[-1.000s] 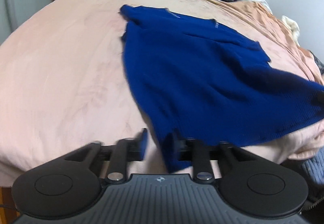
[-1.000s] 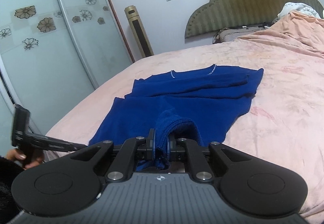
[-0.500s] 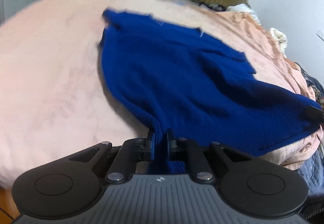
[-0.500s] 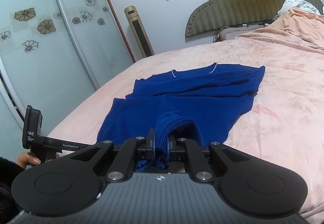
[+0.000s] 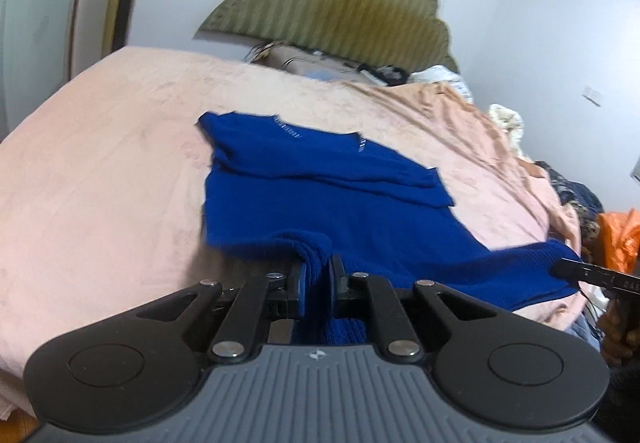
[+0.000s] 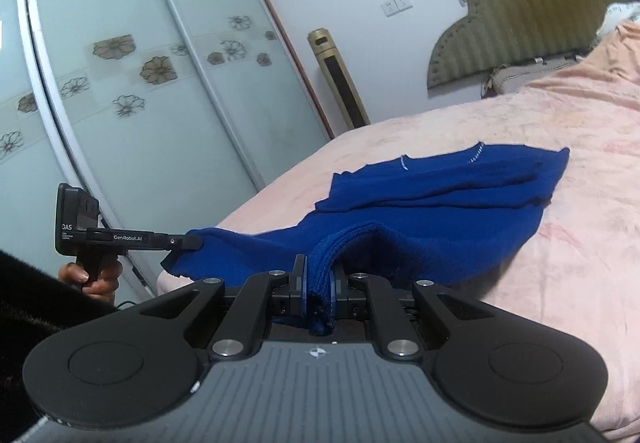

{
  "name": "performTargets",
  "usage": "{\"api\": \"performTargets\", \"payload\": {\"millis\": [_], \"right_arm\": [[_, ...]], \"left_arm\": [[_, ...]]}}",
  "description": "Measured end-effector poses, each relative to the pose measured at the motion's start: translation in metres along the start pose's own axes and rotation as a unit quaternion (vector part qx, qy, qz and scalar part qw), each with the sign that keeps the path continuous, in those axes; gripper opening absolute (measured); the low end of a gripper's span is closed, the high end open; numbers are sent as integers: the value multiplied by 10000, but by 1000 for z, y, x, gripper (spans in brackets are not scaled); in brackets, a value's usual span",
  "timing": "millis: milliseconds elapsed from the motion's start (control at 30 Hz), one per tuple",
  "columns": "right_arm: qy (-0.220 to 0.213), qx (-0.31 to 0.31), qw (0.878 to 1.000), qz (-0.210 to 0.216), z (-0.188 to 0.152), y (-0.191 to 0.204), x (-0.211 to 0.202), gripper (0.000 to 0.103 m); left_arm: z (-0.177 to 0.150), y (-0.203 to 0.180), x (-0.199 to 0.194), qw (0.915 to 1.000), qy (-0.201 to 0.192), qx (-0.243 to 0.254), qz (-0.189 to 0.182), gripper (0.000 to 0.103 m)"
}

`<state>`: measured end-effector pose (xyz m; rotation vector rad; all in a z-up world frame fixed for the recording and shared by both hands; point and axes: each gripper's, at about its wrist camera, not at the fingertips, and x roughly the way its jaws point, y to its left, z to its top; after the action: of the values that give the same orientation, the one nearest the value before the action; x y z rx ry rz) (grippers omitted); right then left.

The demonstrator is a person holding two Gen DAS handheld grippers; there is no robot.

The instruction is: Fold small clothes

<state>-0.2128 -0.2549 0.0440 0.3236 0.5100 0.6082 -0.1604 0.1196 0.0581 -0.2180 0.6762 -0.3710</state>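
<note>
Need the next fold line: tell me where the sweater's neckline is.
The neckline sits at the sweater's far edge in both views, toward the headboard, on the pink blanket, opposite the gripped hem.

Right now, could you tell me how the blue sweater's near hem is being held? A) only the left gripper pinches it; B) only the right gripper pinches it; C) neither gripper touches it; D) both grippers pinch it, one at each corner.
D: the left gripper is shut on a bunched fold of the blue sweater, and the right gripper is shut on the hem at the other corner.
</note>
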Motion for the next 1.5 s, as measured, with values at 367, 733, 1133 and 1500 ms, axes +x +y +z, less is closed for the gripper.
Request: {"api": "performTargets", "payload": {"millis": [367,733,1133,1500], "right_arm": [[-387,1007,9931,-466,38,-40,33,13],[-824,1513,9813,-860,90,-79,93,13],[-827,2020,9651,-1449,127,-143,164,13],[-363,2455,9527,-1754,140,-201,228,14]], "left_arm": [[60,-11,46,9999,35,82,118,10],[133,-7,120,9987,127,48,495,10],[177,9,220,9952,676,114,694,10],[194,40,302,9909,997,-133,893,12]]}}
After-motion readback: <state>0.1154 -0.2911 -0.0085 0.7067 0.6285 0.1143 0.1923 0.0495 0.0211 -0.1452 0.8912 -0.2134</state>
